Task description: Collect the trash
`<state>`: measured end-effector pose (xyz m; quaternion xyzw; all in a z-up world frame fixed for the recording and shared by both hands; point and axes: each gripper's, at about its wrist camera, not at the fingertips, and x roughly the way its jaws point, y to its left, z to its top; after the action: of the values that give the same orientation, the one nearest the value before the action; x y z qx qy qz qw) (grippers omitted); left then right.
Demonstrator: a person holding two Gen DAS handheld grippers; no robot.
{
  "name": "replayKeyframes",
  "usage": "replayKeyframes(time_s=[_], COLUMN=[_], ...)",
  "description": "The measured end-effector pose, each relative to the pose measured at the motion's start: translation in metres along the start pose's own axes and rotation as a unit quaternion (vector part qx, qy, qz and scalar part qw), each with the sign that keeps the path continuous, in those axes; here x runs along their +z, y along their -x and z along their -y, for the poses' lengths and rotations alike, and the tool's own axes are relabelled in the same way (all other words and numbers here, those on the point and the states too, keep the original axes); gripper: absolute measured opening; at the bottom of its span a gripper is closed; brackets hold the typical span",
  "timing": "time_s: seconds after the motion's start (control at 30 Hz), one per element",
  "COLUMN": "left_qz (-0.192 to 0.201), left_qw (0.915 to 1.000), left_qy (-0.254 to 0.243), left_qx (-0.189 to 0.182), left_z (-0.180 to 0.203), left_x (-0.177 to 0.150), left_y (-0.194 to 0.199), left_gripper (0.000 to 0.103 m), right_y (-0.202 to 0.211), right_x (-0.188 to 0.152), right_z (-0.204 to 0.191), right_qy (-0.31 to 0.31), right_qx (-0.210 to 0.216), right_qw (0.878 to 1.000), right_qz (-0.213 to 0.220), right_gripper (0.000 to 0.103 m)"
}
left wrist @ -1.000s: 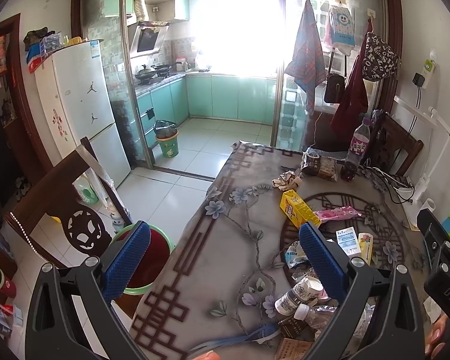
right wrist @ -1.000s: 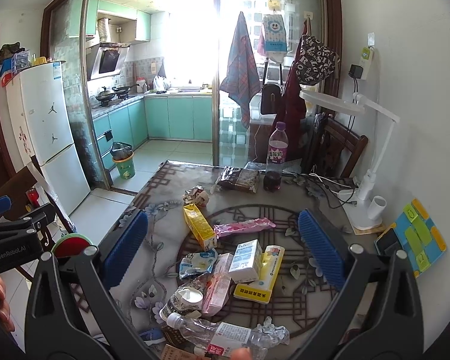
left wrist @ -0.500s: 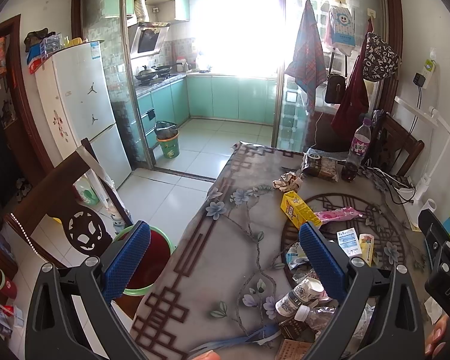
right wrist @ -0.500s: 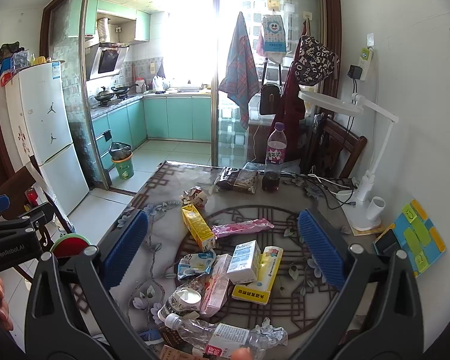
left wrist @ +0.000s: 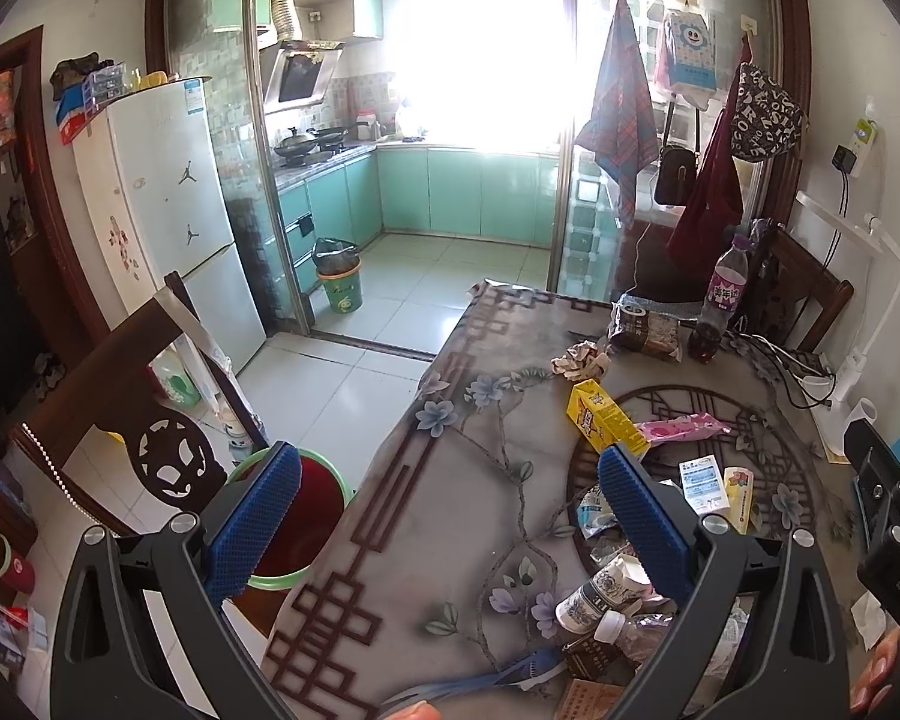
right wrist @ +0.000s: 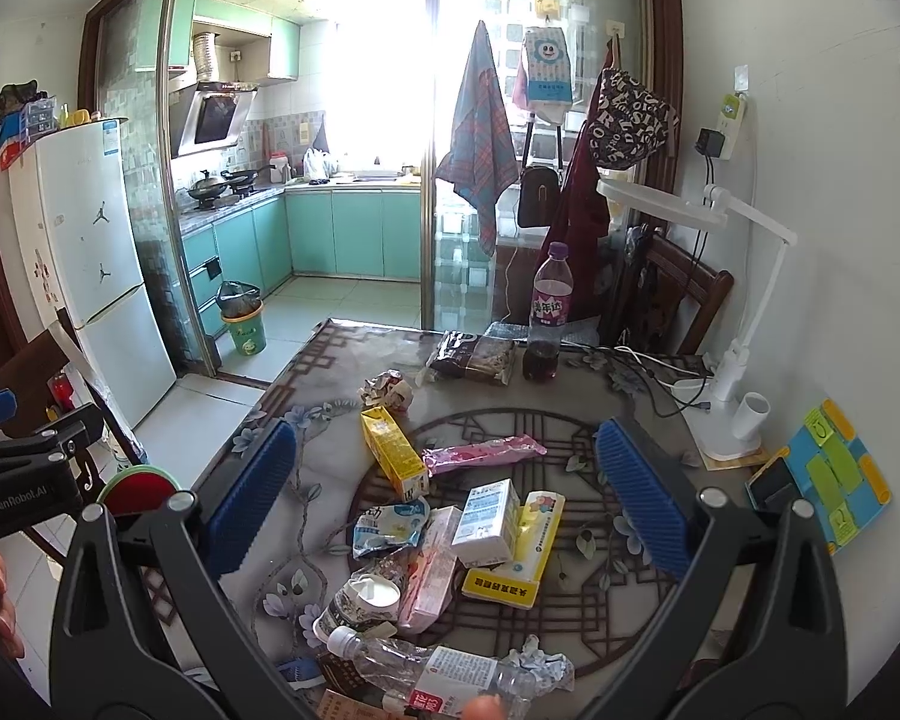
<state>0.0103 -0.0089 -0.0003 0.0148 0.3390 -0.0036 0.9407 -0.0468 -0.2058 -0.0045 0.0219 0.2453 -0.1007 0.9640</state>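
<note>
Trash lies in a heap on the patterned table [right wrist: 306, 396]: a yellow carton [right wrist: 393, 450], a pink wrapper [right wrist: 483, 453], a white box [right wrist: 489, 513], a yellow box [right wrist: 519, 552], a blue-white pouch [right wrist: 390, 528], a small white jar [right wrist: 360, 600] and a clear plastic bottle [right wrist: 438, 666]. My right gripper [right wrist: 444, 450] hangs open above the heap and holds nothing. My left gripper [left wrist: 444, 480] is open too, over the table's left edge, with the yellow carton [left wrist: 606, 432] ahead on its right. A green bin with a red inside [left wrist: 294, 540] stands on the floor by that edge.
Crumpled paper [right wrist: 387, 390], a dark snack bag [right wrist: 471, 354] and a purple-label bottle [right wrist: 549, 312] sit at the table's far end. A white desk lamp [right wrist: 732, 360] and cables stand at the right. A dark wooden chair [left wrist: 120, 396] is beside the bin.
Both views have drifted only slightly. Nothing on the table has moved, and both grippers stay open.
</note>
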Motion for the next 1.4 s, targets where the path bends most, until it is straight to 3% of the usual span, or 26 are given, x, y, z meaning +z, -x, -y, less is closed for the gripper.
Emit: replayKeyframes(time_s=[0.17,0.27,0.37,0.47,0.53,0.6,0.67,0.8,0.87,0.93,1.0,1.07,1.17,1.2,1.23,1.33,1.4], left_qz=[-0.004,0.025,0.072,0.067,0.038,-0.005,-0.049,-0.117,-0.141,-0.155,-0.154,-0.157,-0.162,-0.163,-0.166,-0.187,-0.200], left_qw=[0.9998,0.9985,0.9952,0.9942,0.9941,0.9927,0.9862,0.9737,0.9676,0.9611,0.9564,0.9511,0.9438,0.9427,0.9411,0.9316,0.9268], left_qy=[0.009,0.000,-0.016,-0.040,-0.052,-0.056,-0.058,-0.071,-0.080,-0.094,-0.112,-0.125,-0.128,-0.130,-0.135,-0.159,-0.181], left_qx=[-0.020,-0.048,-0.064,-0.074,-0.087,-0.107,-0.147,-0.182,-0.193,-0.209,-0.221,-0.235,-0.258,-0.260,-0.262,-0.268,-0.261], left_z=[-0.006,-0.005,-0.004,-0.001,0.001,0.001,0.003,0.016,0.024,0.031,0.038,0.046,0.056,0.060,0.065,0.086,0.097], left_x=[-0.003,-0.004,-0.007,-0.013,-0.022,-0.039,-0.060,-0.098,-0.112,-0.122,-0.127,-0.129,-0.127,-0.125,-0.126,-0.131,-0.137], left_y=[-0.007,-0.002,0.006,-0.005,-0.020,-0.041,-0.061,-0.098,-0.110,-0.116,-0.117,-0.120,-0.125,-0.130,-0.134,-0.153,-0.167], left_gripper=[0.095,0.095,0.096,0.096,0.096,0.095,0.095,0.094,0.088,0.083,0.083,0.083,0.081,0.081,0.081,0.081,0.081], right_y=[-0.006,-0.012,-0.020,-0.035,-0.051,-0.071,-0.090,-0.116,-0.122,-0.129,-0.131,-0.131,-0.123,-0.120,-0.117,-0.115,-0.113], right_x=[-0.001,-0.004,-0.014,-0.035,-0.057,-0.086,-0.115,-0.152,-0.162,-0.171,-0.177,-0.177,-0.163,-0.156,-0.150,-0.136,-0.134], right_z=[-0.002,-0.003,0.002,0.009,0.009,0.004,0.001,-0.007,-0.013,-0.017,-0.016,-0.011,0.011,0.025,0.039,0.086,0.101], right_qy=[0.011,0.032,0.048,0.074,0.113,0.160,0.200,0.264,0.291,0.306,0.303,0.289,0.217,0.182,0.143,0.022,0.002], right_qx=[0.002,0.011,0.049,0.111,0.144,0.168,0.177,0.187,0.191,0.194,0.209,0.218,0.247,0.252,0.255,0.255,0.238], right_qw=[1.000,0.999,0.997,0.986,0.971,0.949,0.927,0.886,0.871,0.859,0.851,0.849,0.866,0.874,0.883,0.898,0.903], right_qz=[-0.010,-0.021,-0.047,-0.099,-0.153,-0.215,-0.264,-0.331,-0.347,-0.361,-0.375,-0.384,-0.378,-0.373,-0.368,-0.358,-0.357], right_gripper=[0.099,0.099,0.099,0.099,0.099,0.099,0.099,0.098,0.093,0.075,0.068,0.067,0.054,0.042,0.004,0.001,0.003])
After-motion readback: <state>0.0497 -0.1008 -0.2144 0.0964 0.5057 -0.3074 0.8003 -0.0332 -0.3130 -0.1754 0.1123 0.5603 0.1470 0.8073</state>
